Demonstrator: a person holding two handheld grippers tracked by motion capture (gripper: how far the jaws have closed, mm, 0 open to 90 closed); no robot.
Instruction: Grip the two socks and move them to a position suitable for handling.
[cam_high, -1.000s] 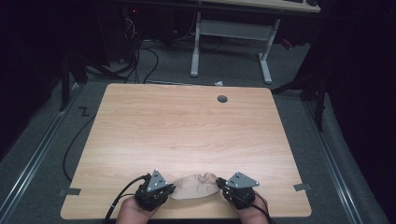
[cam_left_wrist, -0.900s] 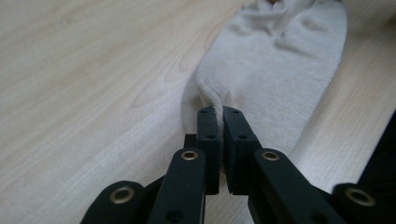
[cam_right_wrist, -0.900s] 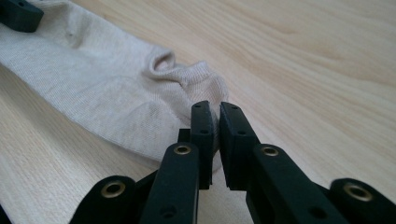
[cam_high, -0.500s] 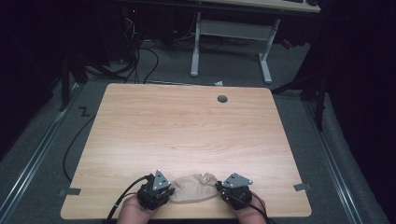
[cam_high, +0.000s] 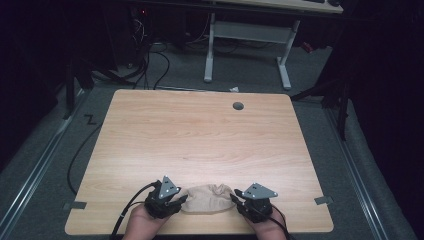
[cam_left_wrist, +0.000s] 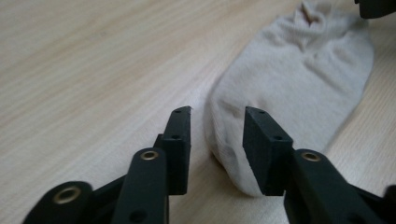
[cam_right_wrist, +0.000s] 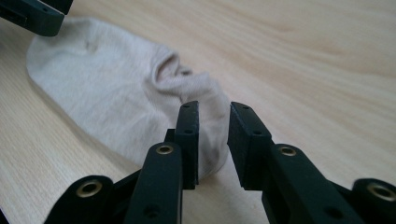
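So from up top I've got my left gripper (cam_high: 176, 201) at the near edge of the surface (cam_high: 200, 135), sitting at the left end of the beige sock (cam_high: 207, 198). Its jaws have just been opening: in the left gripper view they stand apart with the sock's rounded end between them, and I'd call it released, though the right pad (cam_left_wrist: 261, 144) overlaps the fabric, so I honestly can't swear it isn't brushing it. The sock lies flat between both tools, bunched and wrinkled towards its right end. Over there my right gripper (cam_high: 239, 198) has also just been opening, jaws parted around the crumpled cuff, no longer clamping it. My hands are cut off by the bottom of the high view, and the floor past the surface is mostly too dark to read.
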